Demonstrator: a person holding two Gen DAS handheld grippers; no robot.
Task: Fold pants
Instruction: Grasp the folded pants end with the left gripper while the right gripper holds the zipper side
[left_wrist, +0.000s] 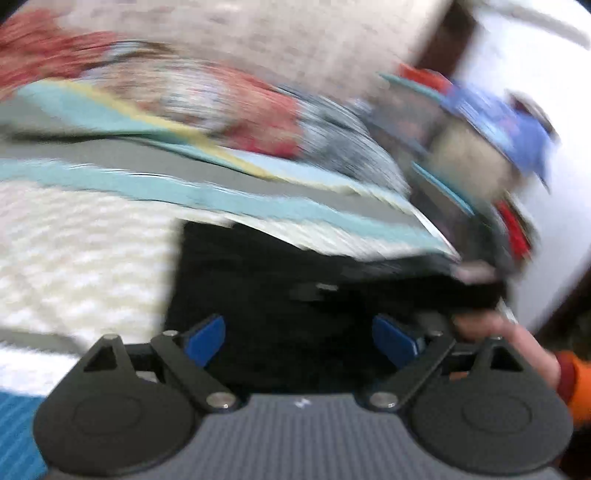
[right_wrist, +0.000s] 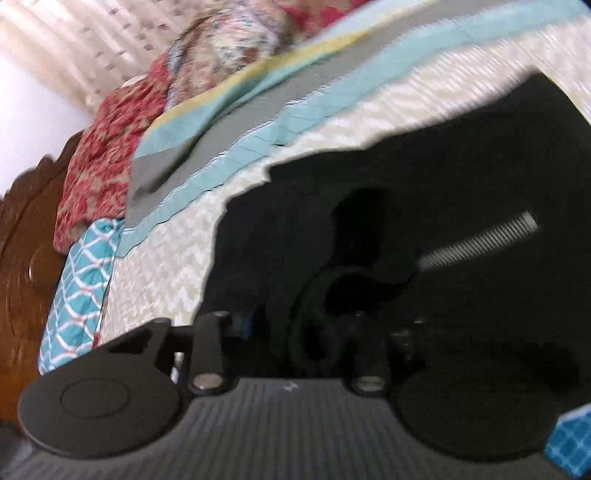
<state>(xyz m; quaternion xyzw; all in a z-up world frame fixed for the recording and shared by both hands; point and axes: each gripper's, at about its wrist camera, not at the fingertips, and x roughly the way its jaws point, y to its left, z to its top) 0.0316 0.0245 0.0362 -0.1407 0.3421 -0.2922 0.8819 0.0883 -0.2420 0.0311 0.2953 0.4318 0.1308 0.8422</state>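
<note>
Black pants (left_wrist: 280, 280) lie on a cream zigzag bedspread (left_wrist: 81, 251). Both views are blurred by motion. In the left wrist view my left gripper (left_wrist: 299, 341) is open, its blue fingertips (left_wrist: 207, 341) wide apart just over the near edge of the black fabric. In the right wrist view the pants (right_wrist: 424, 177) fill the middle and right. My right gripper (right_wrist: 303, 325) is pressed into the dark cloth; its fingers are lost against the black fabric, so I cannot tell how the jaws stand. The right gripper body and the person's hand (left_wrist: 517, 343) show at the right of the left wrist view.
A striped teal, grey and yellow blanket (right_wrist: 236, 122) and a red floral quilt (right_wrist: 107, 155) lie beyond the pants. A teal patterned pillow (right_wrist: 81, 280) and a carved wooden headboard (right_wrist: 26, 266) are at the left. A white wall (left_wrist: 546, 110) is at the right.
</note>
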